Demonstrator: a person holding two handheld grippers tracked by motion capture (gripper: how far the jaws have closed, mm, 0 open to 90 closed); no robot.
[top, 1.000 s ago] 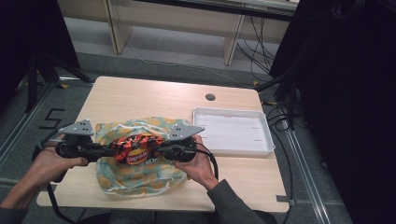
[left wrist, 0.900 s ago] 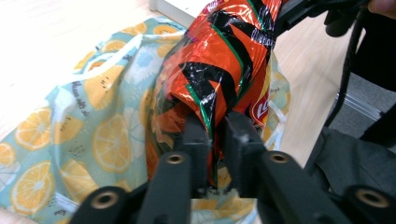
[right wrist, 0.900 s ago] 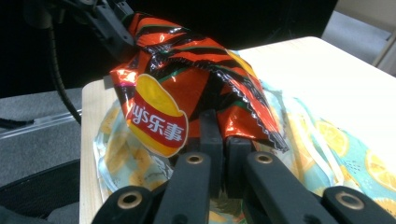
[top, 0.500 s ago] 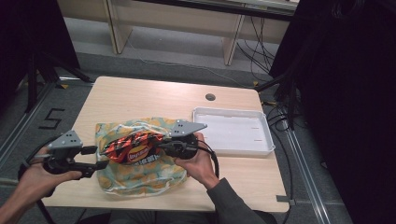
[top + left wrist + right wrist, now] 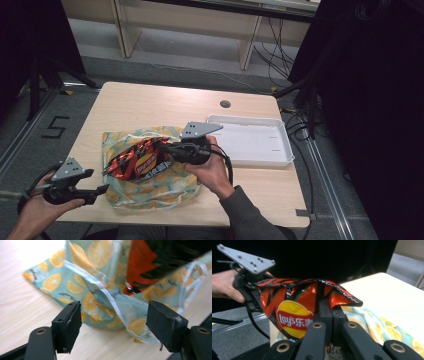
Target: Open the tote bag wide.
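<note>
A white tray [image 5: 280, 152] sits on the pale wooden desk [image 5: 150, 105] just right of the action, shallow and rectangular; a small round hole [image 5: 225, 104] marks the desk beyond it; nothing blocks the bag. The right claw [image 5: 167, 148] is clenched on the crimped edge of a glossy red-and-black crisp packet [image 5: 137, 160], crinkled foil held up off a soft plastic bag [image 5: 150, 187] printed with lemon slices, lying flat mid-desk; its clear zip strip curls loose. The left claw [image 5: 102, 189], at the desk's near left edge, has just been opening; jaws wide, released, the bag's corner close ahead, untouched.
</note>
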